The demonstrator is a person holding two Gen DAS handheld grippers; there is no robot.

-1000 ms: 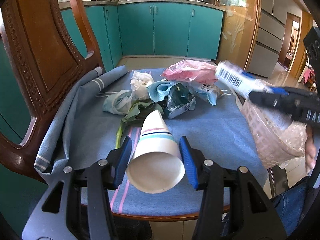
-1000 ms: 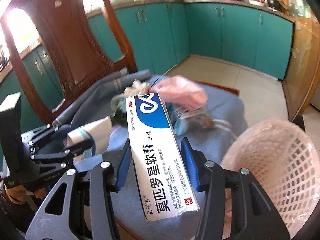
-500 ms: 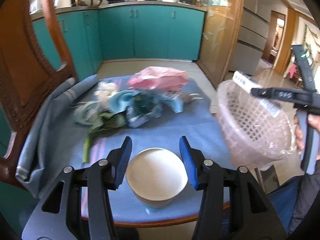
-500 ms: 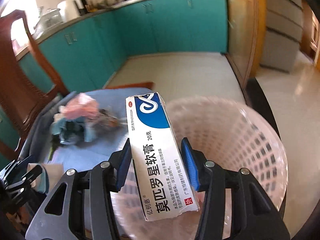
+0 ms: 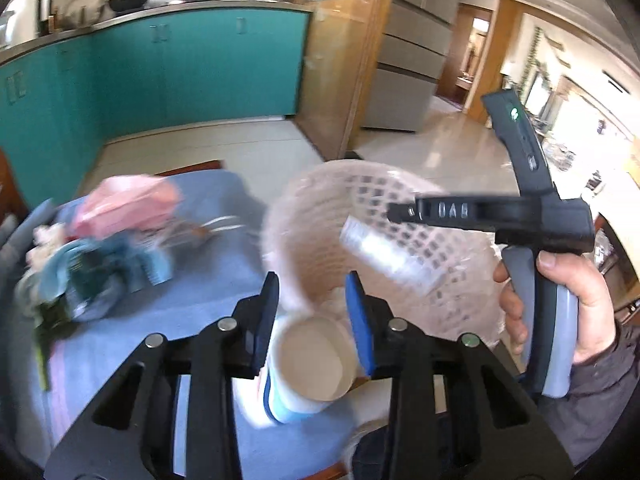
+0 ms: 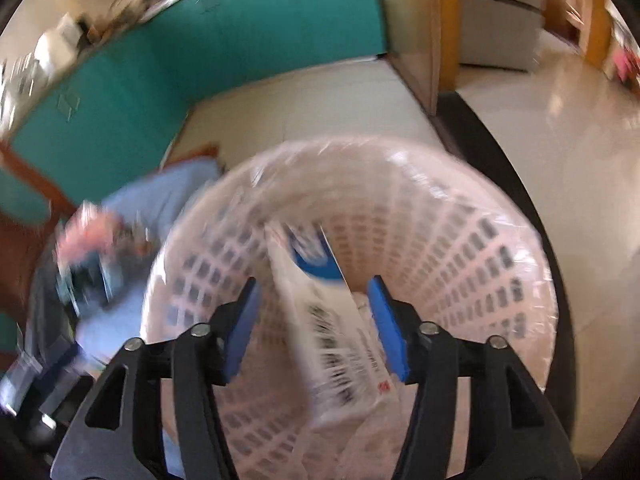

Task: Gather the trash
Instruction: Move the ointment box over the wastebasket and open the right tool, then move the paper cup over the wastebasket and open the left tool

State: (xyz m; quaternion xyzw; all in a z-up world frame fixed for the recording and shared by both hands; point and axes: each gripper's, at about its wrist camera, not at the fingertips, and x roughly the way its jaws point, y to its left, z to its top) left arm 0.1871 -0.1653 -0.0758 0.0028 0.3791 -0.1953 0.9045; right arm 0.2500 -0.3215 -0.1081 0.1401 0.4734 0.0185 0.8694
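Trash is split between my two tongs and the seat: one paper cup [image 5: 310, 364] sits between the blue pads of my left gripper [image 5: 312, 320], pinched by them with its open mouth facing the camera, and one ointment box [image 6: 334, 320] hangs between the fingers of my right gripper [image 6: 314, 320], whose pads stand wide apart on either side of it, clear of the cardboard. In the right wrist view that box is blurred, tilted, and lies within the mouth of the single pink mesh basket [image 6: 460, 248], which has a clear plastic liner over its rim. From the left wrist view I see the same basket [image 5: 320, 208] just beyond the cup, its rim nearly at my left pads, and the box [image 5: 390, 258] as a pale smear inside it under the black body of my right tool. One hand [image 5: 568, 300], my right, wraps that tool's grey handle. Left of the basket, on the blue cloth [image 5: 208, 300] over the chair seat, one heap of leftover trash [image 5: 96, 256] lies loose: a pink bag on top, teal and dark wrappers, white crumpled paper and a green stalk, too blurred to count piece by piece. Teal cabinets [image 5: 180, 72] run along the back, with pots on the counter above.
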